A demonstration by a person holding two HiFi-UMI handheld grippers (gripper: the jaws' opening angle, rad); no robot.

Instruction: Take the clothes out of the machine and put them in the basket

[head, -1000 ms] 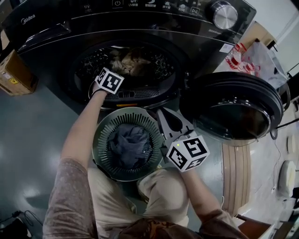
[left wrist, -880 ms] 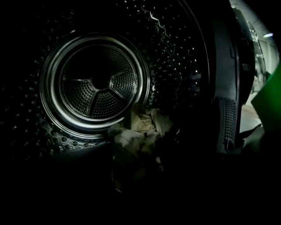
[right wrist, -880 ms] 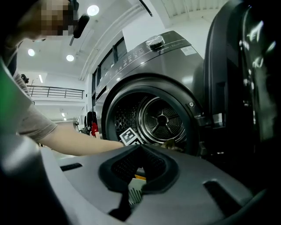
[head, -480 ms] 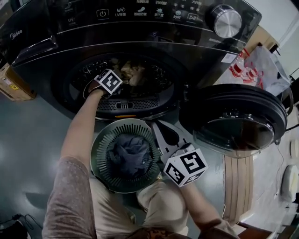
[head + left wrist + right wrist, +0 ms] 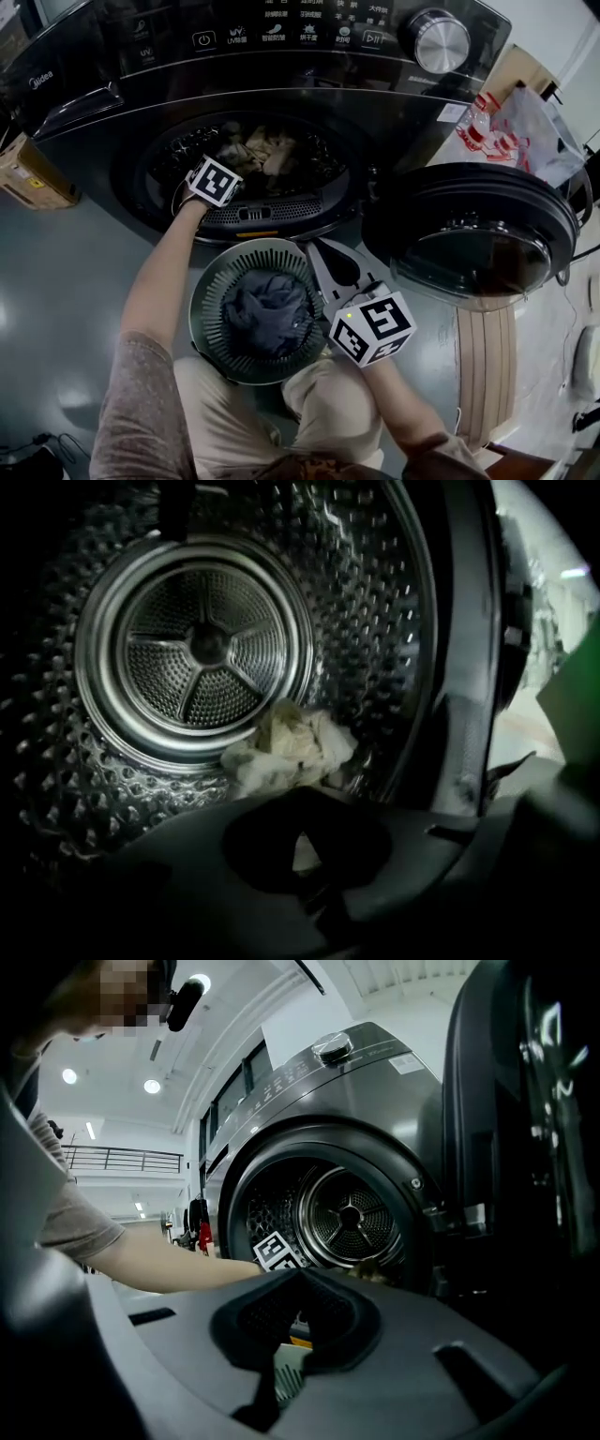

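Observation:
Pale crumpled clothes lie at the bottom of the washing machine's drum. My left gripper reaches into the drum mouth, and its marker cube shows at the opening. Its jaws are shut, with the edge of the pale cloth at their tips and a bit of it showing between them. My right gripper hovers shut and empty beside the round slatted basket, pointing toward the machine. A dark grey garment lies in the basket.
The machine's round door stands swung open at the right. A cardboard box sits on the floor at the left. A red-and-white plastic bag lies beyond the door. The person's knees are just below the basket.
The left hand has dipped slightly lower at the drum mouth. The right hand and the basket have stayed where they were.

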